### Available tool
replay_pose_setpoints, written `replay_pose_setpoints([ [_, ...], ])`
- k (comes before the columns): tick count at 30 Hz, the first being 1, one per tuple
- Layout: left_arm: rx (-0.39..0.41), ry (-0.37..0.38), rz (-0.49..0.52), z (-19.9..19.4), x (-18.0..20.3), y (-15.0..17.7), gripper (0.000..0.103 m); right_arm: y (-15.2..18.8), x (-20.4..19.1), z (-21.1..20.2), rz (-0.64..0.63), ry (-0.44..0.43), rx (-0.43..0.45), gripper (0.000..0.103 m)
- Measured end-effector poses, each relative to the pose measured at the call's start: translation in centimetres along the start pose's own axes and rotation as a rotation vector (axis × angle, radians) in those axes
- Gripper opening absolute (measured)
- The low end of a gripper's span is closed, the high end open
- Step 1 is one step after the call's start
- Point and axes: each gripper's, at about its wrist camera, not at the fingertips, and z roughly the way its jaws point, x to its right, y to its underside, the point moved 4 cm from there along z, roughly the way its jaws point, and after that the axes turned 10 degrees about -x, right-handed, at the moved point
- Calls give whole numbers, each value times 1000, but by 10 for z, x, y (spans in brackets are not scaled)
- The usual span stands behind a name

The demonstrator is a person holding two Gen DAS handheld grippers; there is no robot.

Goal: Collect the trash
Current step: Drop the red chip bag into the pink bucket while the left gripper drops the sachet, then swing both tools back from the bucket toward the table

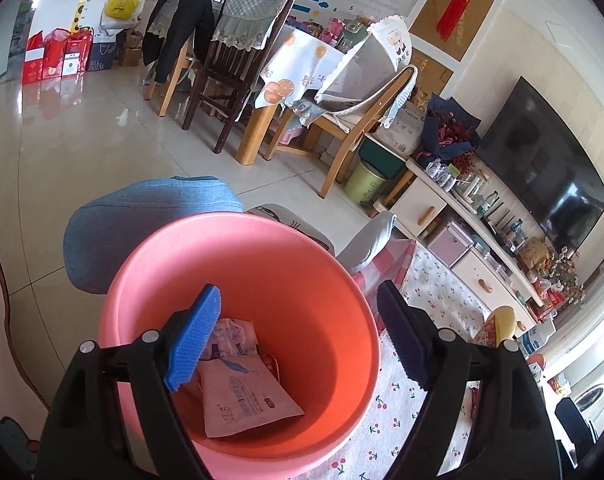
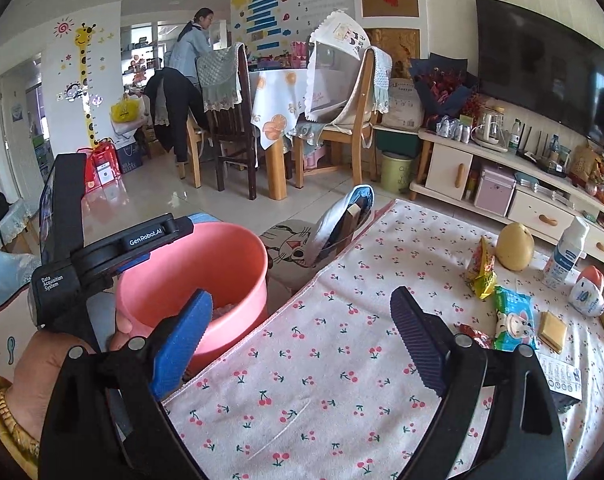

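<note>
The left gripper (image 1: pixel 302 328) hangs over the mouth of a pink bucket (image 1: pixel 321 264), its jaws wide apart with nothing between them. In the bottom of the bucket lie several wrappers (image 1: pixel 244 394), a pale flat packet uppermost and a couple of crumpled ones under it. The bucket stands on the floor just beside the left edge of a low table covered with a cherry-print cloth (image 2: pixel 341 360).

The right gripper (image 2: pixel 298 340) is held above the near left part of that cloth, its jaws also spread and empty. In the right wrist view the left hand (image 2: pixel 42 364) shows at the lower left, wrapped around the handle of the other gripper above the bucket.

Trash still on the table sits towards its far right corner: a yellow-green snack bag (image 2: pixel 481 268), a green and blue packet (image 2: pixel 513 318) with a red wrapper (image 2: pixel 475 336) touching it, a tan flat packet (image 2: pixel 551 330), and a printed paper (image 2: pixel 561 372) near the right edge. Beside these stand a yellow round fruit (image 2: pixel 515 246) and a white bottle (image 2: pixel 565 252).
</note>
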Motion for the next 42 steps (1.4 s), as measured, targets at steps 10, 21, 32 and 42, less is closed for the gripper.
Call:
replay_pose_setpoints([
  [10, 17, -13, 49, -5, 14, 9, 82, 21, 33, -38, 29, 80, 52, 90],
  [21, 19, -3, 148, -8, 48, 22, 85, 40, 71, -51, 107, 115, 59, 94],
  [32, 6, 14, 267, -8, 88, 45, 88, 59, 110, -62, 182, 107, 55, 94],
  [42, -10, 22, 354, -2, 120, 62, 88, 71, 152, -74, 268, 106, 59, 94],
])
